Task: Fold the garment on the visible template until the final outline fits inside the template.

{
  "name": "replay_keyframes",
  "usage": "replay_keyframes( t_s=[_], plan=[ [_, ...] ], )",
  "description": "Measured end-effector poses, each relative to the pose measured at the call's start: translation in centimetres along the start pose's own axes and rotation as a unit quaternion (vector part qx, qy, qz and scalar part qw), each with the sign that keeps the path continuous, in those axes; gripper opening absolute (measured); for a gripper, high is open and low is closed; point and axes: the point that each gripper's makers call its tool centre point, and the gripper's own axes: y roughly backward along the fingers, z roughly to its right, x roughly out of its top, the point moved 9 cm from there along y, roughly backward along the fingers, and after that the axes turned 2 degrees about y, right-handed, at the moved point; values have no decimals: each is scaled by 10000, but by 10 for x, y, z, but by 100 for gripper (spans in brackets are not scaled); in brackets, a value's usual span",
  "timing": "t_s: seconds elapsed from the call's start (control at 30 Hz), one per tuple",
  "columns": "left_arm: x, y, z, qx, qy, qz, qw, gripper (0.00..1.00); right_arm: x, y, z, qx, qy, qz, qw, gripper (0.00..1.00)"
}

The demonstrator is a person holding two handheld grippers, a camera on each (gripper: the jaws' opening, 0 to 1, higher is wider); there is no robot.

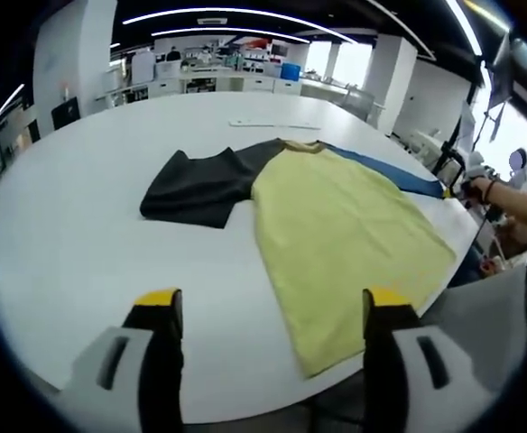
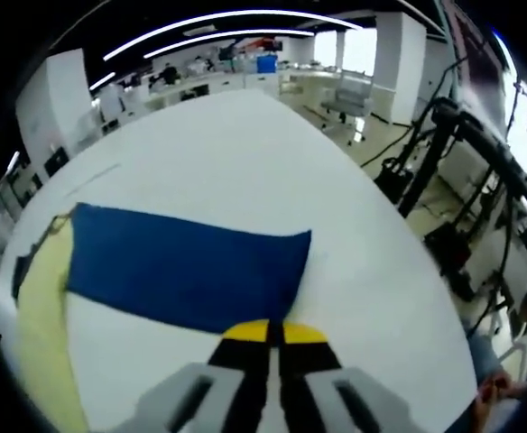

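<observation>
In the left gripper view the left gripper (image 1: 268,316) hangs over the near edge of the white counter (image 1: 83,234) with its yellow-tipped fingers (image 1: 160,302) spread wide and nothing between them. Just beyond them the garment (image 1: 336,225) lies flat on the counter: a yellow body with a dark sleeve (image 1: 196,185) spread out to one side and a blue sleeve (image 1: 399,176) running along the far side toward the counter's rim. At that rim a person's hand (image 1: 480,189) holds the right gripper at the blue sleeve's end. The right gripper view shows that sleeve close up: the right gripper (image 2: 271,334) has its fingers (image 2: 245,332) pressed together at the near edge of the blue sleeve (image 2: 187,271), apparently pinching the cloth, with a strip of the yellow body (image 2: 42,307) beside it. Past the counter's edge stand dark cables and a frame (image 2: 462,162); farther off are desks (image 1: 218,79), white pillars (image 2: 394,54) and ceiling lights.
</observation>
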Motion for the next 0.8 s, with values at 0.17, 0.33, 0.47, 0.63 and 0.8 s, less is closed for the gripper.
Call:
replay_keyframes(
  t_s=[0.17,0.33,0.47,0.63,0.8],
  plan=[
    [1,1,2,-14,3,29,10000,79,6,1,-2,4,52,112,9999,0],
    [2,2,4,17,5,43,10000,81,18,9,-7,94,181,256,9995,0],
    [3,3,8,-15,-15,49,10000,81,27,8,-13,181,308,333,9988,0],
    [3,5,11,-10,-33,46,10000,82,41,12,-23,311,440,418,9977,0],
    [3,7,11,0,-31,54,10000,81,50,15,-35,380,621,465,9963,0]
  ],
)
